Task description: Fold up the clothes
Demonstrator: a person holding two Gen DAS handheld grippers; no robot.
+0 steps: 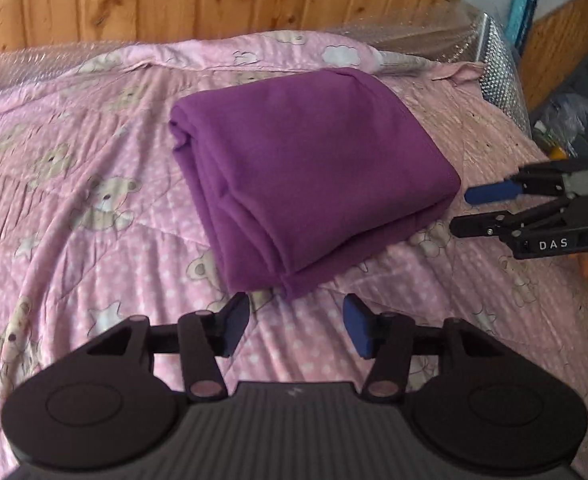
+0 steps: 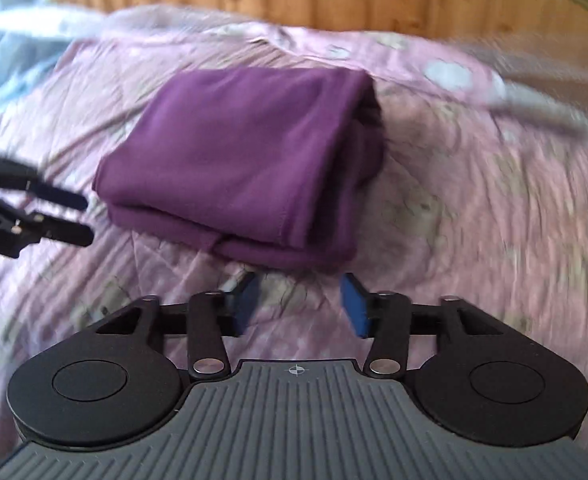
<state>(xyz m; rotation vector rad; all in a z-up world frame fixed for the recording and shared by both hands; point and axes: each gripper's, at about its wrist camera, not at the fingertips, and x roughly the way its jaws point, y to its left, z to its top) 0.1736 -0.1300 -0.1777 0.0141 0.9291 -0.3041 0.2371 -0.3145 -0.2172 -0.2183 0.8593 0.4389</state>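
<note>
A purple garment lies folded into a thick rectangle on the pink bedspread; the right wrist view shows the same purple garment from the other side. My left gripper hovers just short of its near corner, open, with nothing between its blue pads. My right gripper sits close to the garment's near folded edge, open and empty too. In the left wrist view the right gripper appears beside the garment's right edge. The left gripper shows at the left of the right wrist view.
The bedspread carries a teddy-bear and cloud print and is wrinkled. A wooden headboard runs behind the bed. Bubble wrap covers the bed's far right corner, with clutter on the floor beyond it. The right wrist view is motion-blurred.
</note>
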